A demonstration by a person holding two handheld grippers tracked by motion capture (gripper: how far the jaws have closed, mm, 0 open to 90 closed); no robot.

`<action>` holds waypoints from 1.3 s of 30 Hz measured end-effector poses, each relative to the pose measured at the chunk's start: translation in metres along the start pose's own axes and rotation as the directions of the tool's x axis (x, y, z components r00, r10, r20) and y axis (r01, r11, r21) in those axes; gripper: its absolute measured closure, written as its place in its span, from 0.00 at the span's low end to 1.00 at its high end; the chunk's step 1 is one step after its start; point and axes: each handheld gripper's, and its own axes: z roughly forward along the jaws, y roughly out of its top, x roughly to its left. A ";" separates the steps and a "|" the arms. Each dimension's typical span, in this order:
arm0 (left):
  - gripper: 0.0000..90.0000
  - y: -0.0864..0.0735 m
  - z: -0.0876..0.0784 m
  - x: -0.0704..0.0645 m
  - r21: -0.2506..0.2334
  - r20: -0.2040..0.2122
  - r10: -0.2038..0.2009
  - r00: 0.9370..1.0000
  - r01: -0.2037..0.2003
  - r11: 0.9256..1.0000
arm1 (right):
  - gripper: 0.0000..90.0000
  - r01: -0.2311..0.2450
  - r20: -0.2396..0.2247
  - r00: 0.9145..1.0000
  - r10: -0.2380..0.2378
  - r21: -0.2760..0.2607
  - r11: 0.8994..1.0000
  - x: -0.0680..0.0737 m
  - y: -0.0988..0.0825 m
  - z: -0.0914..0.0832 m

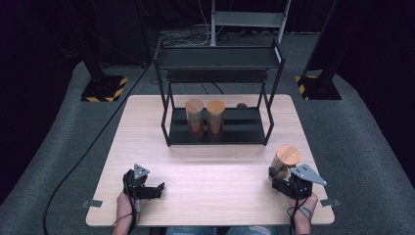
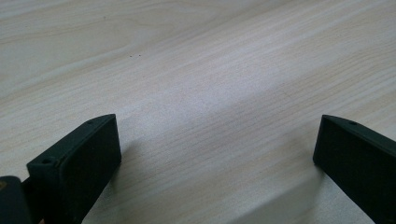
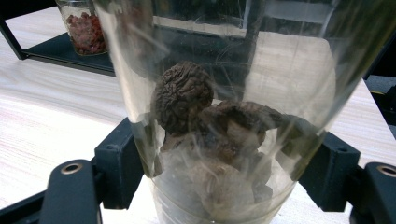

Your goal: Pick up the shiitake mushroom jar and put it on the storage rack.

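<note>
My right gripper (image 1: 280,175) is shut on a clear glass jar (image 1: 285,161) with a wooden lid, held at the table's front right. In the right gripper view the glass jar (image 3: 224,116) holds dark wrinkled dried mushrooms (image 3: 184,95), and both black jaws press on its lower sides. My left gripper (image 1: 155,189) rests low near the front left of the table, open. Its two jaws stand wide apart in the left gripper view over bare wood, with nothing between them.
A black two-tier metal rack (image 1: 218,132) stands at the back middle of the wooden table (image 1: 210,171). Two more wooden-lidded jars (image 1: 195,119) (image 1: 215,119) with reddish contents sit on its lower shelf. A small dark object (image 1: 242,105) lies behind the rack.
</note>
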 end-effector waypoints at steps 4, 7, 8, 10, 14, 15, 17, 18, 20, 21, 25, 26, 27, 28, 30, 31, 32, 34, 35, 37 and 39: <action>0.00 0.000 0.000 0.000 0.000 0.000 0.000 1.000 0.000 1.000 | 0.27 0.002 -0.005 1.000 -0.002 0.001 1.000 0.001 0.001 0.002; 0.00 0.000 0.000 0.000 0.000 0.000 0.000 1.000 0.000 1.000 | 0.27 0.004 -0.006 1.000 -0.004 0.000 1.000 0.003 0.003 0.004; 0.00 0.000 0.000 0.000 0.000 0.000 0.000 1.000 0.000 1.000 | 0.27 0.004 -0.006 1.000 -0.004 0.000 1.000 0.003 0.003 0.004; 0.00 0.000 0.000 0.000 0.000 0.000 0.000 1.000 0.000 1.000 | 0.27 0.010 -0.009 1.000 -0.010 0.001 1.000 0.004 0.004 0.005; 0.00 0.000 0.000 0.000 0.000 0.000 0.000 1.000 0.000 1.000 | 0.27 0.015 -0.011 1.000 -0.015 0.003 1.000 0.005 0.006 0.007; 0.00 0.000 0.000 0.000 0.000 0.000 0.000 1.000 0.000 1.000 | 0.27 0.015 -0.011 1.000 -0.015 0.002 1.000 0.005 0.007 0.007; 0.00 0.000 0.000 0.000 0.000 0.000 0.000 1.000 0.000 1.000 | 0.27 0.017 -0.012 1.000 -0.017 -0.001 1.000 0.006 0.008 0.008; 0.00 0.000 0.000 0.000 0.000 0.000 0.000 1.000 0.000 1.000 | 0.27 0.016 -0.012 1.000 -0.016 -0.002 1.000 0.007 0.009 0.008; 0.00 0.000 0.000 0.000 0.000 0.000 0.000 1.000 0.000 1.000 | 0.27 0.018 -0.012 1.000 -0.018 -0.004 1.000 0.007 0.010 0.009; 0.00 0.000 0.000 0.000 0.000 0.000 0.000 1.000 0.000 1.000 | 0.27 0.019 -0.013 1.000 -0.019 -0.004 1.000 0.007 0.010 0.009; 0.00 0.000 0.000 0.000 0.000 0.000 0.000 1.000 0.000 1.000 | 0.27 0.018 -0.014 1.000 -0.018 -0.007 1.000 0.007 0.012 0.010; 0.00 0.000 0.000 0.000 0.000 0.000 0.000 1.000 0.000 1.000 | 0.27 0.019 -0.014 1.000 -0.019 -0.008 1.000 0.007 0.013 0.010; 0.00 0.000 0.000 0.000 0.000 0.000 0.000 1.000 0.000 1.000 | 0.27 0.020 -0.015 1.000 -0.020 -0.008 1.000 0.007 0.013 0.010; 0.00 0.000 0.000 0.000 0.000 0.000 0.000 1.000 0.000 1.000 | 0.27 0.020 -0.016 1.000 -0.020 -0.008 1.000 0.007 0.014 0.011; 0.00 0.000 0.000 0.000 0.000 0.000 0.000 1.000 0.000 1.000 | 0.27 0.020 -0.017 1.000 -0.021 -0.007 1.000 0.008 0.015 0.012; 0.00 0.000 0.000 0.000 0.000 0.000 0.000 1.000 0.000 1.000 | 0.27 0.022 -0.019 1.000 -0.022 -0.007 1.000 0.008 0.016 0.013; 0.00 0.000 0.000 0.000 0.000 0.000 0.000 1.000 0.000 1.000 | 0.27 0.023 -0.020 1.000 -0.023 -0.007 1.000 0.009 0.016 0.013; 0.00 0.000 0.000 0.000 0.000 0.000 0.000 1.000 0.000 1.000 | 0.27 0.029 -0.024 0.999 -0.030 -0.006 1.000 0.010 0.017 0.015; 0.00 0.000 0.000 0.000 0.000 0.001 0.000 1.000 0.000 1.000 | 0.27 0.030 -0.026 0.999 -0.030 -0.004 1.000 0.010 0.018 0.015; 0.00 0.000 0.000 0.000 0.000 0.001 0.000 1.000 0.000 1.000 | 0.27 0.033 -0.029 0.999 -0.033 -0.002 0.999 0.012 0.019 0.017; 0.00 0.000 0.000 0.000 0.000 0.001 0.001 1.000 -0.001 1.000 | 0.27 0.034 -0.031 0.999 -0.034 -0.003 0.999 0.012 0.020 0.018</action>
